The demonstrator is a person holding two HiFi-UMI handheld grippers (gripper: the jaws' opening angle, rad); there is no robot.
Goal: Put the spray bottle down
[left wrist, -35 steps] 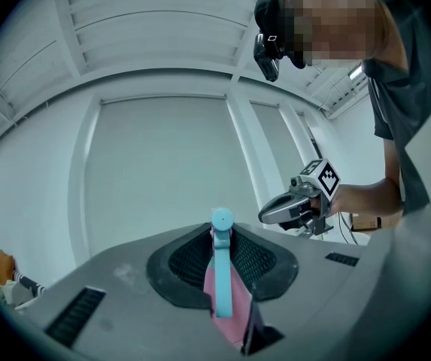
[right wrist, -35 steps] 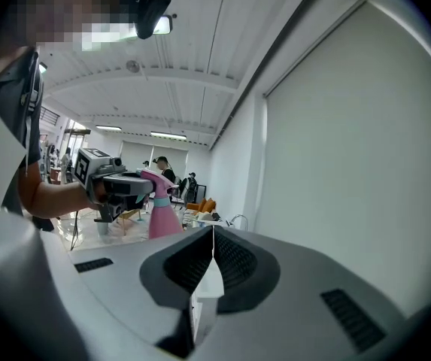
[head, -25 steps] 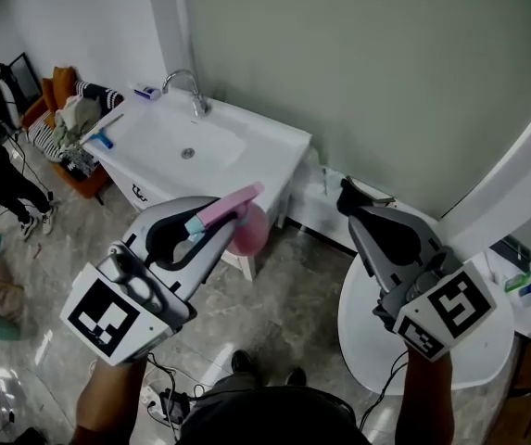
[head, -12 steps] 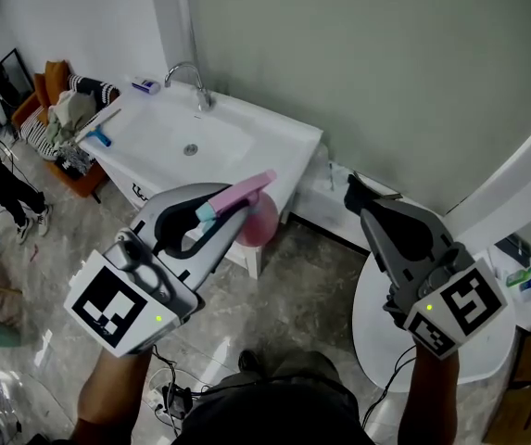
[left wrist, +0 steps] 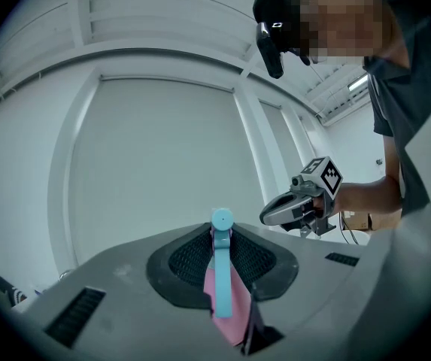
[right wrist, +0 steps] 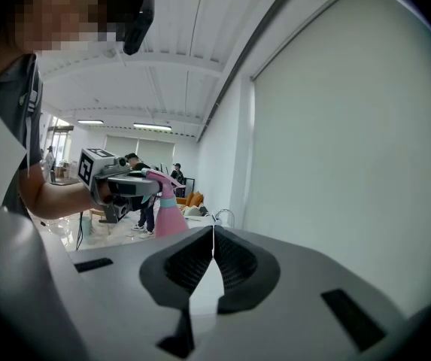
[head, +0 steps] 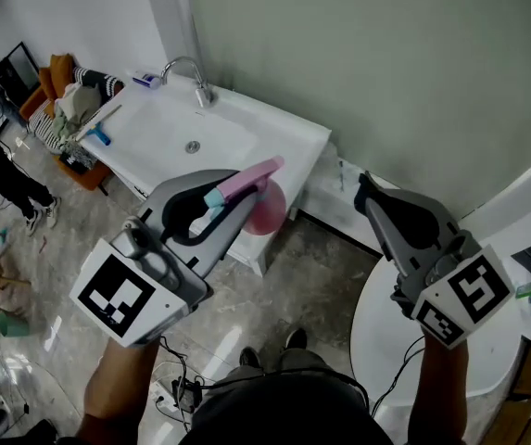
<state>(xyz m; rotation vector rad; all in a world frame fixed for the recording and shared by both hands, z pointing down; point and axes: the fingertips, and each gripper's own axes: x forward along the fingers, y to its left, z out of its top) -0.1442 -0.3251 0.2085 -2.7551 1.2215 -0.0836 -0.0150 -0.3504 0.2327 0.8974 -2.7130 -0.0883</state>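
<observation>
Looking down in the head view, the left gripper (head: 237,197) points level and is clamped on the pink head of the spray bottle (head: 267,213). The round body therefore hangs upright below the jaws, clear of any surface. The bottle appears against the near corner of the white sink (head: 177,128), above the floor (head: 311,276). By that reading it is not yet set down. The right gripper (head: 369,191) is well apart on the right, near the edge of the round white table (head: 376,341), and carries nothing, probably to leave the placing to the left hand

In the left gripper view, the jaws press on the bottle's head. Its blue part (left wrist: 221,277) and pink neck sit centred between the pads

In the right gripper view, the jaws meet with nothing between them. The bottle (right wrist: 168,216) shows far to the left, hanging under the other gripper
</observation>
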